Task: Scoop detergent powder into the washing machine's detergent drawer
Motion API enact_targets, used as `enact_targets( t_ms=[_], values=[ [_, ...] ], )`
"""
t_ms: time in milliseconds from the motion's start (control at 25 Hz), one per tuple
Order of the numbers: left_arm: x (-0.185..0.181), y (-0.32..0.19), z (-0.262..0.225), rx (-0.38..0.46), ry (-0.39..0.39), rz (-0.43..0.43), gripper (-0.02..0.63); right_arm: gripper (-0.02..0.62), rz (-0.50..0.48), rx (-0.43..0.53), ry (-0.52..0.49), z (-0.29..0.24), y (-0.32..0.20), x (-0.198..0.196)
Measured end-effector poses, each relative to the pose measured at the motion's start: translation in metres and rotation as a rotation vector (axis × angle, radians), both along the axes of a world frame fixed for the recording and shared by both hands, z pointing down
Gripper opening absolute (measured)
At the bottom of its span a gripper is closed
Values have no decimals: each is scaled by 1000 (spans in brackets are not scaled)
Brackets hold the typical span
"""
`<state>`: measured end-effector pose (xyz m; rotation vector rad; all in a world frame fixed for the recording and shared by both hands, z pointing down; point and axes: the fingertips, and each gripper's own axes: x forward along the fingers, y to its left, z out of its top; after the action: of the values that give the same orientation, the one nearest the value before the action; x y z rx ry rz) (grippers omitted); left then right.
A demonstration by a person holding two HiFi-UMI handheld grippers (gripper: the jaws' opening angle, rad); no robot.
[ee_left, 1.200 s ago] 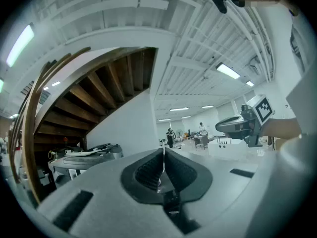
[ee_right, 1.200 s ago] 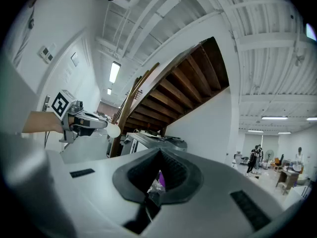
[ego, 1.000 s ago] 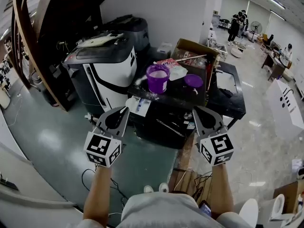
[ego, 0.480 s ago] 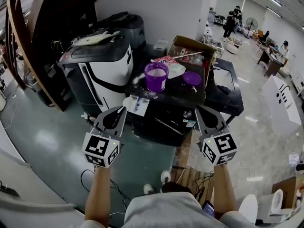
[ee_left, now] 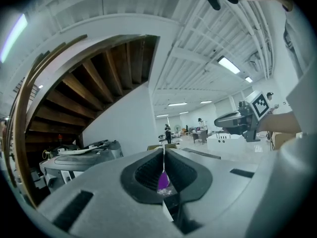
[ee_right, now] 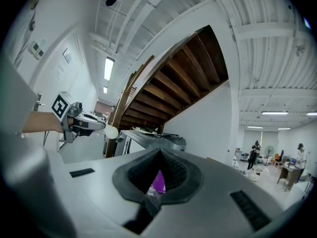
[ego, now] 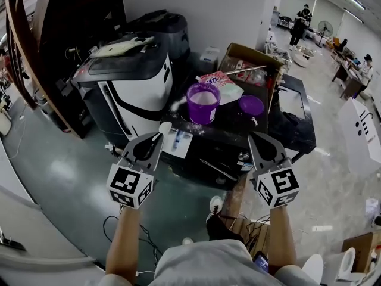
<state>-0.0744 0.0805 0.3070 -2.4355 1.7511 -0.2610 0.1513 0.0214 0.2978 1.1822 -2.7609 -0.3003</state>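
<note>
Looks like approach step: left gripper [ego: 158, 137] clenched on white plastic scoop [ego: 165, 127], right gripper [ego: 254, 138] closed w/ nothing, near round purple powder tub [ego: 203, 103] above white detergent drawer [ego: 179, 142]; next: dip scoop in tub.

Tub [ego: 203, 102] purple, white powder inside. Lid [ego: 251, 105] same purple. Drawer [ego: 177, 142] white with a blue patch. Washer [ego: 229, 126] top black, dusted white round the tub. Left gripper [ego: 157, 137] and right gripper [ego: 253, 137] both grey, pads black. Cubes [ego: 130, 186] have black-on-white square markers. Printer [ego: 134, 85] has a white body, black band and dark top. Box [ego: 253, 58] brown cardboard. Floor [ego: 53, 171] dull green, pale grey on the right.
</note>
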Motion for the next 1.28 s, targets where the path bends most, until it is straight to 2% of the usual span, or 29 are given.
enact_targets(
  t_ms=[200, 520, 840, 1000, 1120, 1280],
  values=[
    [-4, -78, 2, -1, -12, -7, 14, -3, -37, -2, -18, 8, -82, -13],
    [-4, -201, -9, -9, -14, -81, 14, -3, -150, -13, -28, 3, -215, -29],
    [0, -280, -1, -46, -53, -118, 14, -3, -234, -21, -5, 17, -299, -46],
    [12, -311, 23, -139, -113, -5, 14, -3, -254, -52, 11, 31, -323, -56],
    [14, -333, 54, -278, -171, 88, 14, -3, -259, -91, 9, 45, -335, -65],
    [12, -356, 101, -448, -238, 155, 14, -3, -242, -148, 27, 72, -344, -73]
  ],
)
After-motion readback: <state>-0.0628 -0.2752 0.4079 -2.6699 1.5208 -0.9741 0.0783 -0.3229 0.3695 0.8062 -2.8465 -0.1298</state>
